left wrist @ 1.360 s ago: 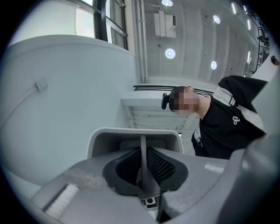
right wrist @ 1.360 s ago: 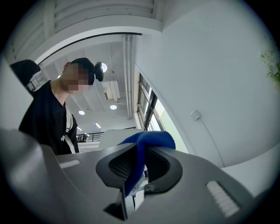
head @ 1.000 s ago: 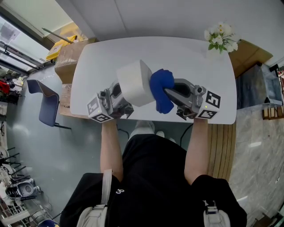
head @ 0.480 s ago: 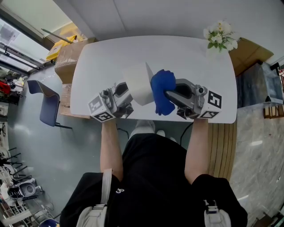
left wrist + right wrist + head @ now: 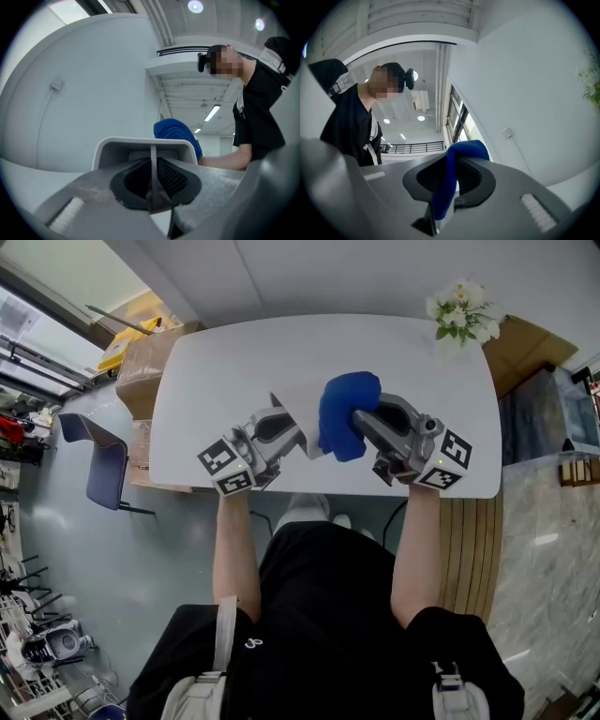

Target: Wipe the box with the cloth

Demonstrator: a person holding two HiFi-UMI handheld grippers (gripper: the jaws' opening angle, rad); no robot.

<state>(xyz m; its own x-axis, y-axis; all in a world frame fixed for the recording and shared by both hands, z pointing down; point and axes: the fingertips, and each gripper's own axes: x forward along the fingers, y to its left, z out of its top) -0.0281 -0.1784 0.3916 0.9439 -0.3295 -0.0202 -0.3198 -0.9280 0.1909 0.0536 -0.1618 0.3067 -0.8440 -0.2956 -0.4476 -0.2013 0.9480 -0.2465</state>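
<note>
In the head view the white box (image 5: 298, 425) is lifted over the white table (image 5: 412, 362), tipped so it shows almost edge-on. My left gripper (image 5: 287, 432) is shut on one of its walls. In the left gripper view that thin wall of the box (image 5: 145, 146) runs down between the jaws of the left gripper (image 5: 152, 180). The blue cloth (image 5: 346, 413) is bunched against the box's right side, and my right gripper (image 5: 364, 425) is shut on it. In the right gripper view a fold of the cloth (image 5: 449, 178) hangs between the jaws. The cloth (image 5: 177, 134) also shows behind the box.
White flowers (image 5: 463, 315) stand at the table's far right corner. A cardboard carton (image 5: 141, 357) and a blue chair (image 5: 94, 465) stand off the table's left end. A wooden cabinet (image 5: 530, 352) is to the right.
The left gripper has tipped the box from face-up to nearly edge-on and turned inward. The right gripper has lifted the cloth higher along the box's right side.
</note>
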